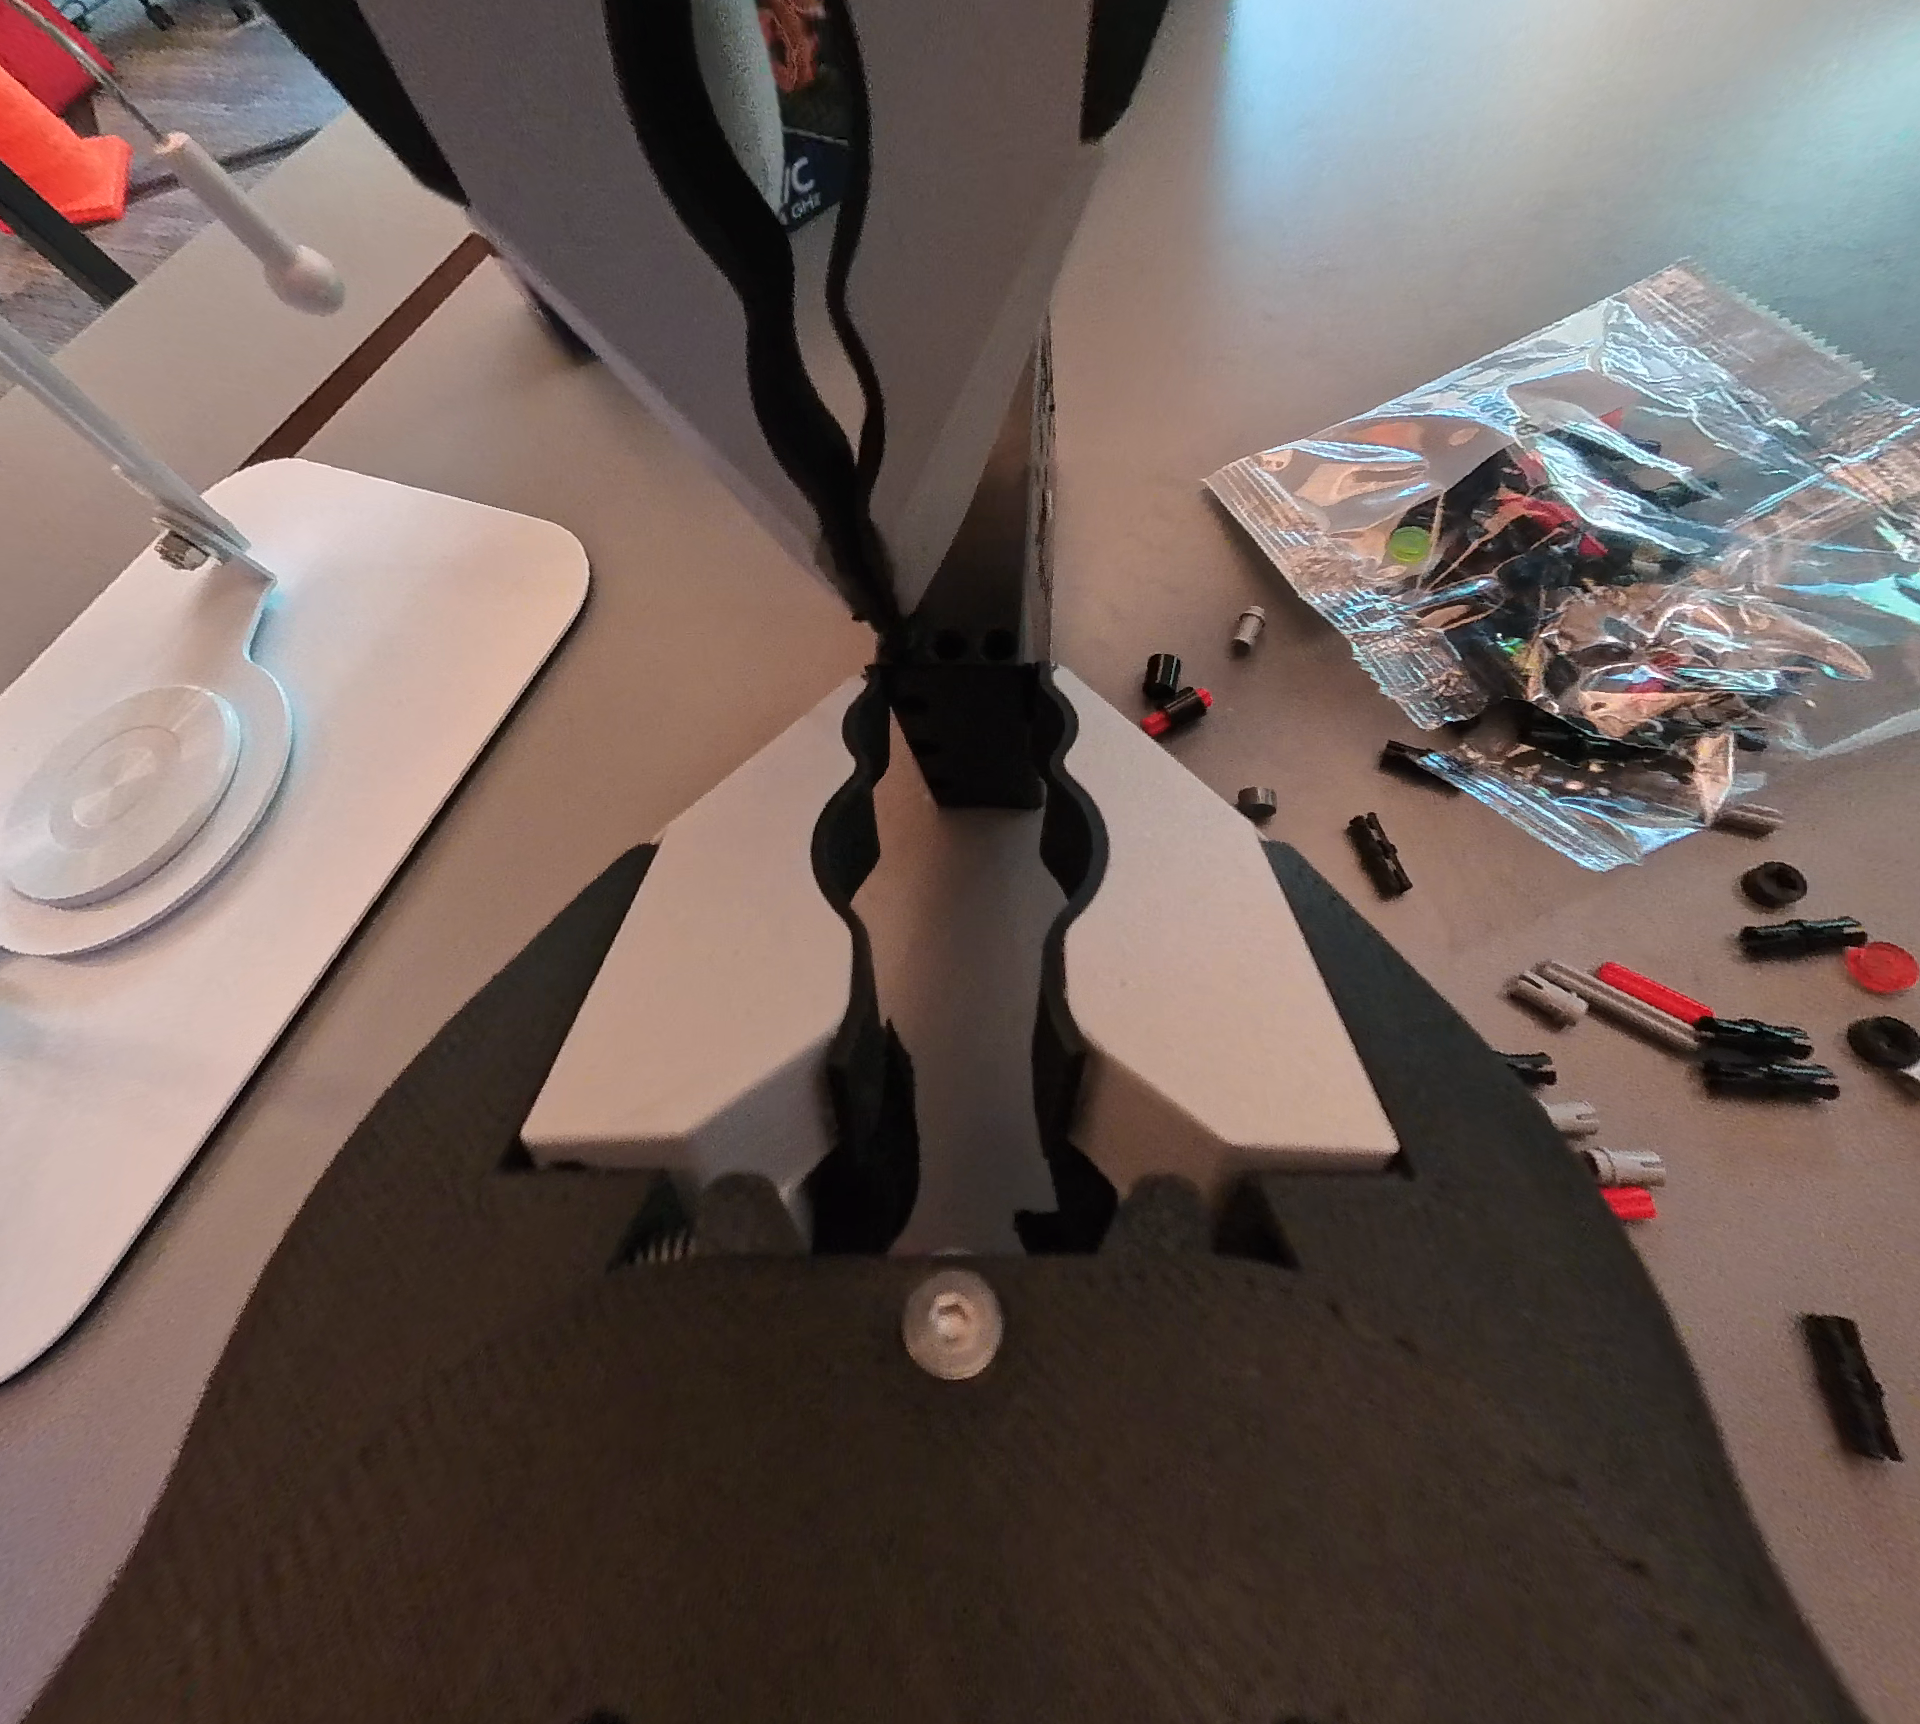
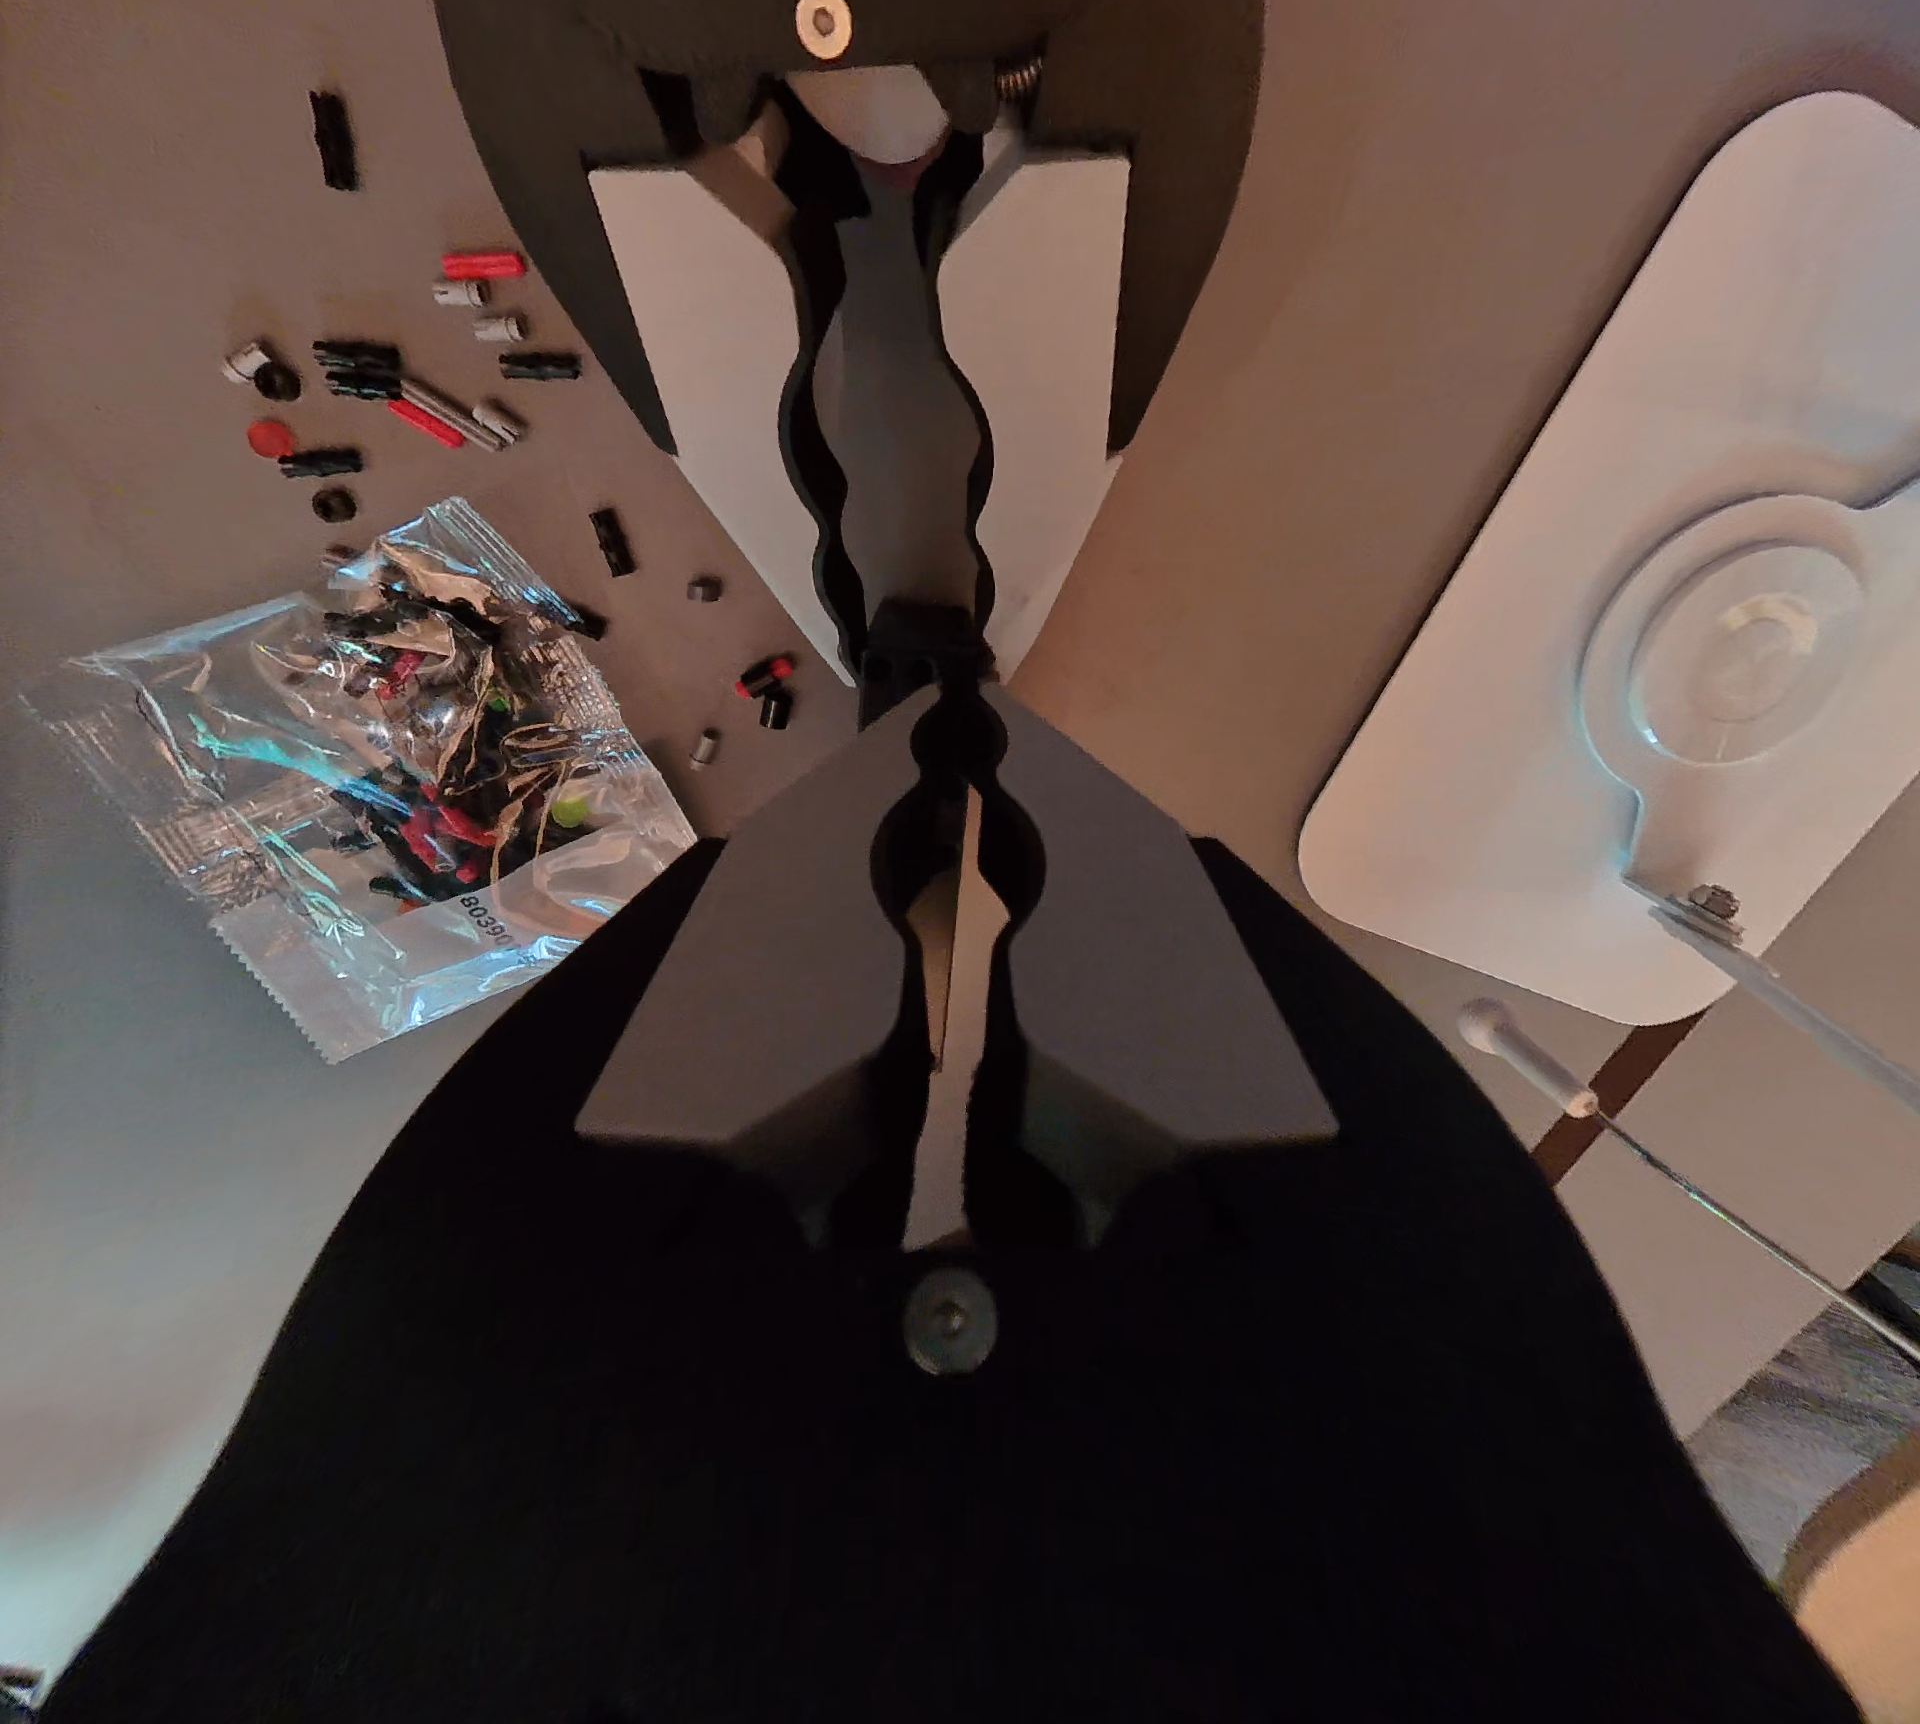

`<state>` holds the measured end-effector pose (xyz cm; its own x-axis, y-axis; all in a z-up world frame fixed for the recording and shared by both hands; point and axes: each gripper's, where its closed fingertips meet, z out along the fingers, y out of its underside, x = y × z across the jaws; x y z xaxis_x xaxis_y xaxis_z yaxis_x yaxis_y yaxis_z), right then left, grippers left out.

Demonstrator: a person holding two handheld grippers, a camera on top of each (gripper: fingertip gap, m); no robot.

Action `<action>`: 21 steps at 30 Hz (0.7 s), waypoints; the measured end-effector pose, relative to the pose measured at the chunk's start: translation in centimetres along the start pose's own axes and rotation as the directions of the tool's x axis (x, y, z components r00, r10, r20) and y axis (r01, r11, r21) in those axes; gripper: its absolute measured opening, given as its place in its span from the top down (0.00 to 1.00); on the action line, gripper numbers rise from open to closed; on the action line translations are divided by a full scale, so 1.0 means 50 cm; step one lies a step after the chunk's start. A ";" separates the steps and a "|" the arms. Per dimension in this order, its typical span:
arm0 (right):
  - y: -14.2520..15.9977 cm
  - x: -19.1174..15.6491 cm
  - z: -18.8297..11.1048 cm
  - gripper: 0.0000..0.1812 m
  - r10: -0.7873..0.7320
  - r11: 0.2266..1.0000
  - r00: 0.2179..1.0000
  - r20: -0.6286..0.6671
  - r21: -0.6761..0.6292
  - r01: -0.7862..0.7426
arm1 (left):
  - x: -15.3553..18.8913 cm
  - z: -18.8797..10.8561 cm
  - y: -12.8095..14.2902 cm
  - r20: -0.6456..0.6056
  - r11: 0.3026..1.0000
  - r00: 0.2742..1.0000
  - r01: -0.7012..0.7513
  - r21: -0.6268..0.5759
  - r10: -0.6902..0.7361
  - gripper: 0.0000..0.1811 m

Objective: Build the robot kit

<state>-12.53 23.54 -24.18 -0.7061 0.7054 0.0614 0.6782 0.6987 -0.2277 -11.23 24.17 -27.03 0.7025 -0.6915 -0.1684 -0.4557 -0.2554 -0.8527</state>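
Black block (image 1: 971, 739) pinched between both grippers' closed jaws, left gripper (image 1: 961, 718) meeting right gripper (image 2: 951, 698) tip-to-tip. Beside block: torn bag (image 1: 1579, 573), loose pins (image 1: 1756, 1040) on desk (image 1: 1455, 168).

Matt grey tabletop (image 1: 1455, 168); crinkled glossy clear plastic bag (image 1: 1621, 594); smooth white stand base (image 1: 312, 687).

Bag (image 1: 1621, 562) (table (image 1: 1455, 116)) right of stand base (image 1: 312, 739)

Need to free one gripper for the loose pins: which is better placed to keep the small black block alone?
Left, probably. The left gripper clamps the black block on both sides; the right gripper is shut, its tips only meeting the block's holed end.
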 end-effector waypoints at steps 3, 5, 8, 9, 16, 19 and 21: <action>0.000 0.000 0.003 1.00 0.014 1.000 1.000 -0.009 0.013 -0.014 | 0.000 0.000 0.001 -0.003 1.000 1.000 0.001 -0.001 -0.001 0.86; 0.000 0.001 0.003 1.00 0.007 1.000 1.000 -0.028 0.005 -0.007 | 0.000 0.000 0.001 -0.004 1.000 1.000 0.002 -0.001 -0.002 0.86; -0.016 0.002 -0.016 1.00 0.031 0.997 0.996 -0.087 0.076 -0.024 | 0.000 0.000 -0.001 0.004 1.000 1.000 -0.007 0.002 0.007 0.86; -0.019 0.002 -0.030 1.00 0.047 0.994 0.992 -0.117 0.107 -0.035 | 0.000 0.000 -0.001 0.007 1.000 1.000 -0.005 0.001 0.005 0.86; 0.020 -0.089 -0.010 0.97 0.132 0.980 0.980 -0.149 0.171 -0.106 | -0.001 0.002 0.010 0.004 0.999 1.000 -0.008 -0.042 0.008 0.81; 0.009 -0.110 0.021 0.97 0.178 0.963 0.971 -0.162 0.233 -0.138 | -0.005 -0.007 0.007 -0.003 0.999 1.000 0.008 -0.038 -0.008 0.81; -0.008 -0.115 0.038 0.97 0.198 0.947 0.966 -0.168 0.286 -0.145 | -0.007 -0.016 0.011 -0.015 0.998 1.000 0.016 -0.054 -0.017 0.81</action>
<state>-9.12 18.95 -26.30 -0.5133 0.8396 0.1775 0.6862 0.5258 -0.5027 -12.15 23.72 -27.02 0.7019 -0.6971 -0.1466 -0.4733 -0.3026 -0.8273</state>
